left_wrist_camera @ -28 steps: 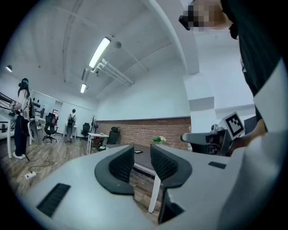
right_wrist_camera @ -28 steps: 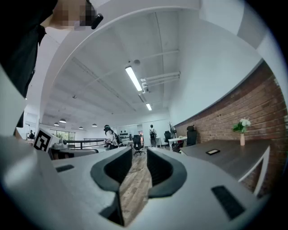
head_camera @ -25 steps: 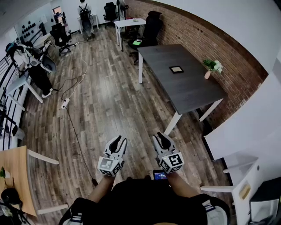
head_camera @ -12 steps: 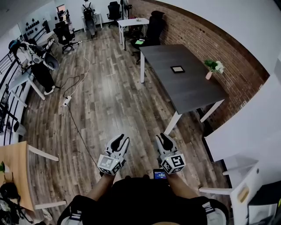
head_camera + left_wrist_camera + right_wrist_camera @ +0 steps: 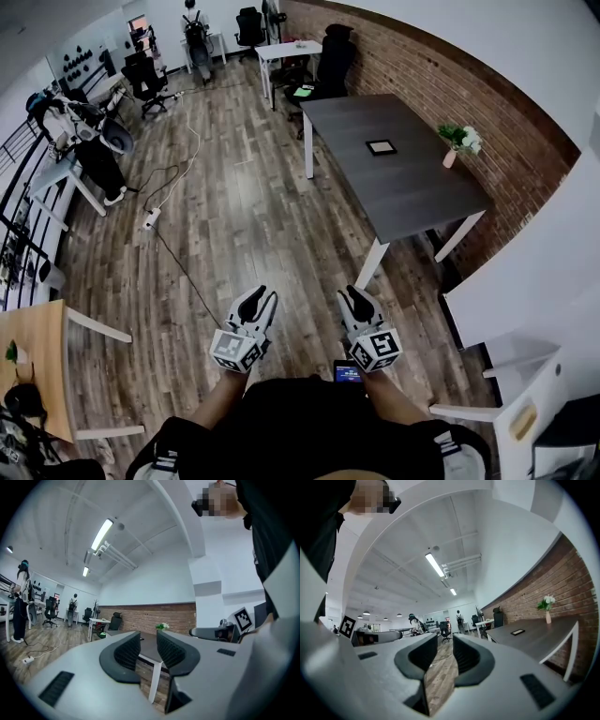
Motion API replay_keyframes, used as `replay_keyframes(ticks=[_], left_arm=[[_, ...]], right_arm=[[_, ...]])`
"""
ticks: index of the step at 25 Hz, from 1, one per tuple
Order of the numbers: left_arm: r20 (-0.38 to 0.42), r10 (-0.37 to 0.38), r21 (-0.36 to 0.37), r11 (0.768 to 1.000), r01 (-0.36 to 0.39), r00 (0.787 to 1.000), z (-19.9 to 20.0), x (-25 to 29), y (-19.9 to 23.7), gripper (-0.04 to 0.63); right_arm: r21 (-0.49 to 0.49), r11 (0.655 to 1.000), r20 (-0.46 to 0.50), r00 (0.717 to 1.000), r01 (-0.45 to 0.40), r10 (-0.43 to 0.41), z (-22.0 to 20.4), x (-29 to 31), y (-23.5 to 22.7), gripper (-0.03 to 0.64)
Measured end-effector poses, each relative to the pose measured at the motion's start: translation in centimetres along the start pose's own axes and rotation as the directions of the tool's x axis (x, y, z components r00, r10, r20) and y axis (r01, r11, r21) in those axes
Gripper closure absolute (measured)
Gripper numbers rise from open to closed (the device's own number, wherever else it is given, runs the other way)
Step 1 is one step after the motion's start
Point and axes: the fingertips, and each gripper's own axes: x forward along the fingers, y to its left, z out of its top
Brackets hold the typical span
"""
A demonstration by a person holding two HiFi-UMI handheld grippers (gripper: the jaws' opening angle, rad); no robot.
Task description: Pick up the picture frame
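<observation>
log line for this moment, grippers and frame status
left gripper: open, empty | right gripper: open, empty | picture frame: flat on dark table, untouched | phase: pick not started, both grippers away from table

Wood-plank floor [image 5: 244, 216] grainy, matt. Table [image 5: 422, 197] top dark, smooth, matt. Brick wall [image 5: 422, 75] rough. Matt grey plastic on left gripper [image 5: 261, 294] and right gripper [image 5: 353, 293], ribbed black pads [image 5: 125, 651].
</observation>
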Motion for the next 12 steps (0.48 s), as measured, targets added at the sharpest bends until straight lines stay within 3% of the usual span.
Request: replay_keyframes(ticks=[12], left_arm=[[-0.020, 0.024, -0.005, 1.000, -0.024, 1.000, -1.5, 1.7, 0.0, 0.499]], right_arm=[[0.109, 0.994, -0.036, 0.999, -0.021, 0.025, -2.1, 0.6, -3.3, 0.511]])
